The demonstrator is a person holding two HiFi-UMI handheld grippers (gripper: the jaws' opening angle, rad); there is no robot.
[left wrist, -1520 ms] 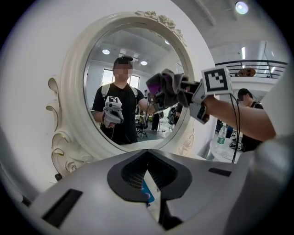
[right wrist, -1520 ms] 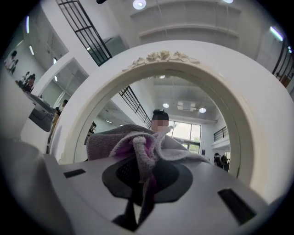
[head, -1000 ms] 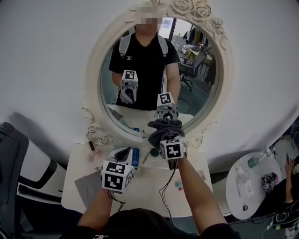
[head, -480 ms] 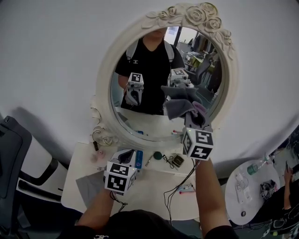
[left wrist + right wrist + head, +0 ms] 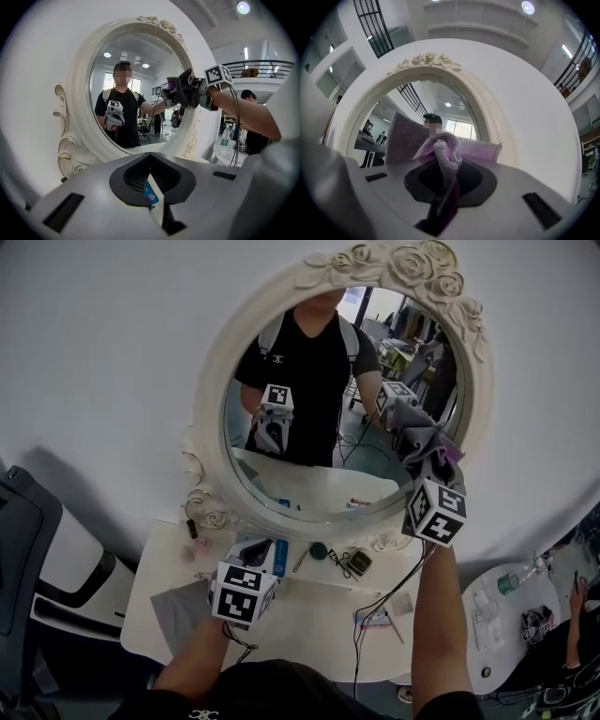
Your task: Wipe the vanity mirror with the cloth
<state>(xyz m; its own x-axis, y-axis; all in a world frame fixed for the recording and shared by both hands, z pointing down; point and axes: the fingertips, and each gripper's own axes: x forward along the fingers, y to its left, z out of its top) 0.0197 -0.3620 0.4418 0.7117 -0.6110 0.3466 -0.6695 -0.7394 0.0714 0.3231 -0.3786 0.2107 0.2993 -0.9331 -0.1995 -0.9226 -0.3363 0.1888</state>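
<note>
The oval vanity mirror [image 5: 319,381] in its white carved frame [image 5: 208,409] hangs over a white table. My right gripper [image 5: 421,465] is raised at the mirror's right side and is shut on a grey and purple cloth [image 5: 425,441]. The cloth lies against the glass beside the frame's right edge. The left gripper view shows that cloth [image 5: 183,90] at the mirror [image 5: 136,89]. In the right gripper view the cloth [image 5: 443,151] bunches out of the jaws of my right gripper [image 5: 442,197]. My left gripper [image 5: 251,549] hangs low over the table, shut and holding nothing.
On the vanity table [image 5: 300,620] lie a blue box [image 5: 278,557], a grey sheet [image 5: 180,607], a small round green item [image 5: 317,549], a square item [image 5: 358,563] and trailing cables [image 5: 361,620]. A dark chair [image 5: 28,549] stands left. A round side table [image 5: 511,615] holds bottles.
My right gripper has carried the cloth from the mirror's lower middle up and across to its right edge. The left gripper has barely moved.
</note>
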